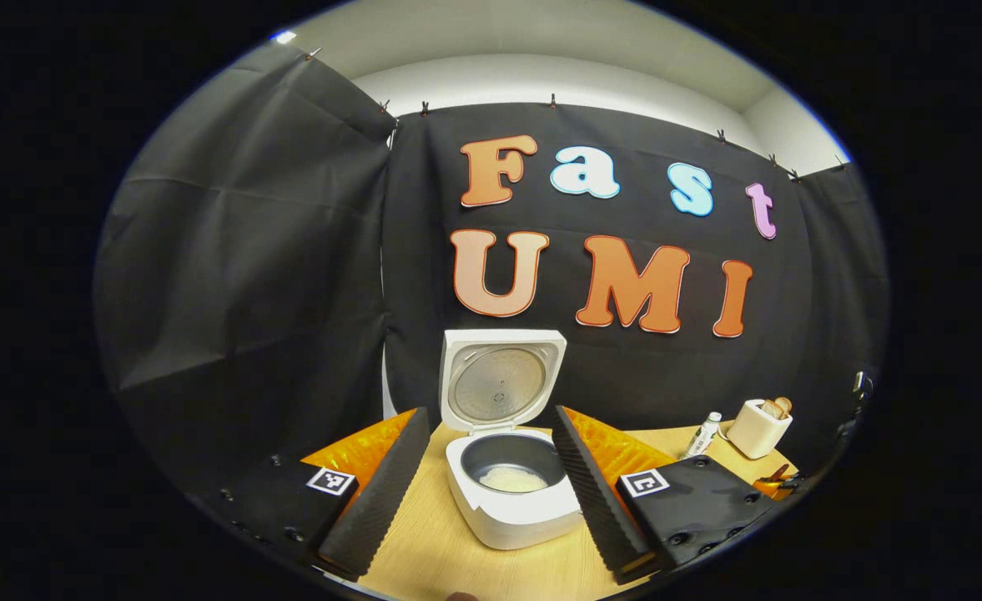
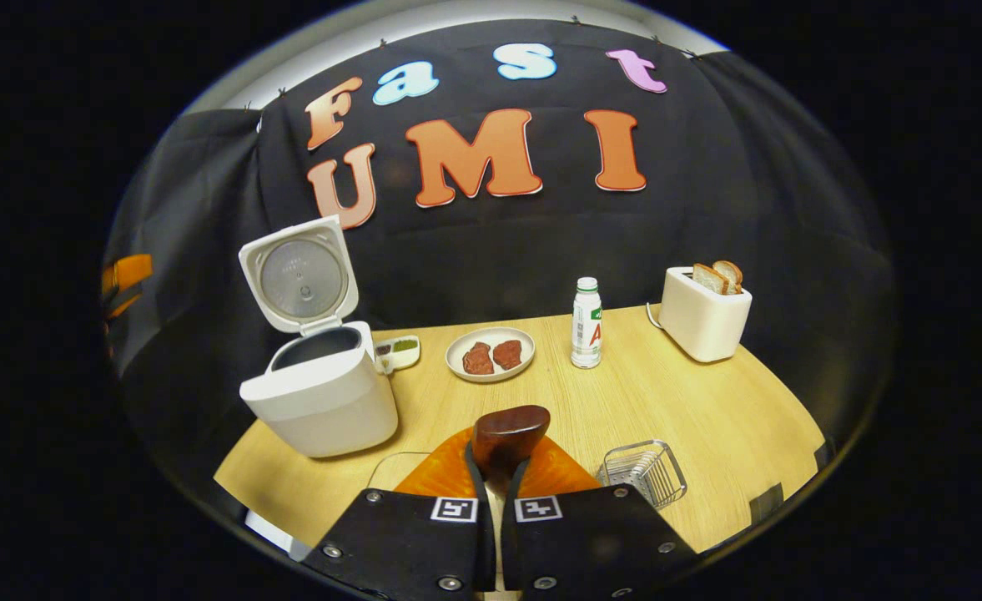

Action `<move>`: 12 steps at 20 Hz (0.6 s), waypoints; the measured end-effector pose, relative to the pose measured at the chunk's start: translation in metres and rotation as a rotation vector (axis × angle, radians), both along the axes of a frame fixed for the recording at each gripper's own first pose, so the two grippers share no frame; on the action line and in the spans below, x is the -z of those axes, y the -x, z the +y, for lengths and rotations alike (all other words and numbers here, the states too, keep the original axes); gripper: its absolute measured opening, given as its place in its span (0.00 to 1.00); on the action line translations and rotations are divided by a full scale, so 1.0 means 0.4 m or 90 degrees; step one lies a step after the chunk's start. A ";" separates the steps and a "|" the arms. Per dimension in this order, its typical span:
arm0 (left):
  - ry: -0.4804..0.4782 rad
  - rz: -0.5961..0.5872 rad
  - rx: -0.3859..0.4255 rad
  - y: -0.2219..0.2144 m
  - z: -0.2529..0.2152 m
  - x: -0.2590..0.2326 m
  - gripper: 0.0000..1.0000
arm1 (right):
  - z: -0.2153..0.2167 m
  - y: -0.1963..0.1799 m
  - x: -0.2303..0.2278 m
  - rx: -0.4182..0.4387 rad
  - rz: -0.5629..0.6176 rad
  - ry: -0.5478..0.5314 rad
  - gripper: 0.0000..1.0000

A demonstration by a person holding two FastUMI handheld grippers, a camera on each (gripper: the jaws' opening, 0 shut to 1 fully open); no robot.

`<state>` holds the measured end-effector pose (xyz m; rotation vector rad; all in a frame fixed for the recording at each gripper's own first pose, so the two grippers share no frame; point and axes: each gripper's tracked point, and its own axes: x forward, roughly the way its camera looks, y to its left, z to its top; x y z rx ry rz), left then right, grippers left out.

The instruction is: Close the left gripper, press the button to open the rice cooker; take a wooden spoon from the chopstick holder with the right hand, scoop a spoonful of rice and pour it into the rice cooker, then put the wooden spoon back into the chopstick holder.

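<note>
Wooden spoon (image 2: 509,436): clenched in the right claw (image 2: 497,476), bowl up, above the surface (image 2: 707,417).
Left claw (image 1: 491,476): released, fingers spread before the rice cooker (image 1: 511,492).
Cooker: lid up, rice (image 1: 512,479) inside.

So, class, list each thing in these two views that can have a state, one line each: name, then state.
Rice cooker: lid up, open.
Inner pot: some rice at the bottom.
Wooden spoon: held, bowl pointing up.
Right gripper: shut on the spoon handle.
Left gripper: open, nothing between its fingers.
Toaster: bread slices standing in its slots.
Bottle: upright, capped.
Plate: two dark pieces on it.
</note>
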<state>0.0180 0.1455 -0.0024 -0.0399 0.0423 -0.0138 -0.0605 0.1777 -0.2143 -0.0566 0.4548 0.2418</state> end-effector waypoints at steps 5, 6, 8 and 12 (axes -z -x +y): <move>0.004 0.008 0.001 -0.005 0.004 0.023 1.00 | 0.001 0.020 0.086 -0.002 0.017 0.061 0.02; 0.006 0.010 0.000 -0.004 0.007 0.028 1.00 | 0.001 0.020 0.079 0.006 0.009 0.049 0.02; 0.008 0.017 -0.003 -0.003 0.016 0.038 1.00 | 0.010 0.014 0.091 0.019 0.014 0.016 0.02; 0.007 0.026 -0.007 0.002 0.031 0.047 1.00 | 0.030 0.012 0.142 0.058 0.065 -0.105 0.02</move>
